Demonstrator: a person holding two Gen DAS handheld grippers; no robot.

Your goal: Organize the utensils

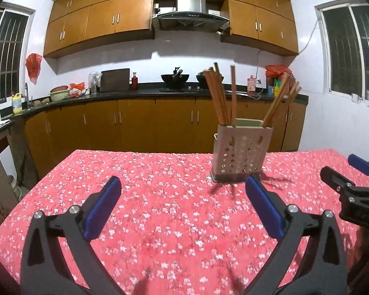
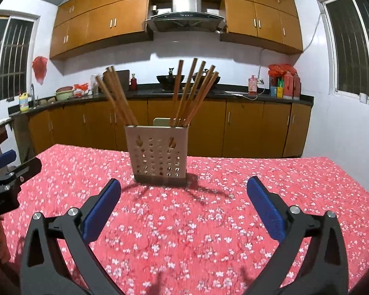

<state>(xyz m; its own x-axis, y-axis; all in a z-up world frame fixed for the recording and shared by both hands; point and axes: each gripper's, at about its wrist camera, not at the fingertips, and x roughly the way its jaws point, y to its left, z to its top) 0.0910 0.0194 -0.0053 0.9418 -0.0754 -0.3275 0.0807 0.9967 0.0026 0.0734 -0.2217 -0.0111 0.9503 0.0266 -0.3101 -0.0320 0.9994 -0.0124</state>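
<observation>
Wooden chopsticks [image 2: 184, 95] stand upright, fanning outward, in holder [image 2: 160, 154].

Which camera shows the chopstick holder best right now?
The right wrist view: the chopstick holder sits near centre, unobstructed. In the left wrist view it stands off to the right, its lower corner hidden behind a blue pad.

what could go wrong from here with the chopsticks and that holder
1. The chopsticks fan out in two leaning bunches, so closing on one may drag its neighbours along.
2. The perforated holder stands free on the floral tablecloth; a sideways pull could probably tip or slide it.
3. Both the left gripper and right gripper are open, empty and side by side, so they may bump if both reach in.
</observation>
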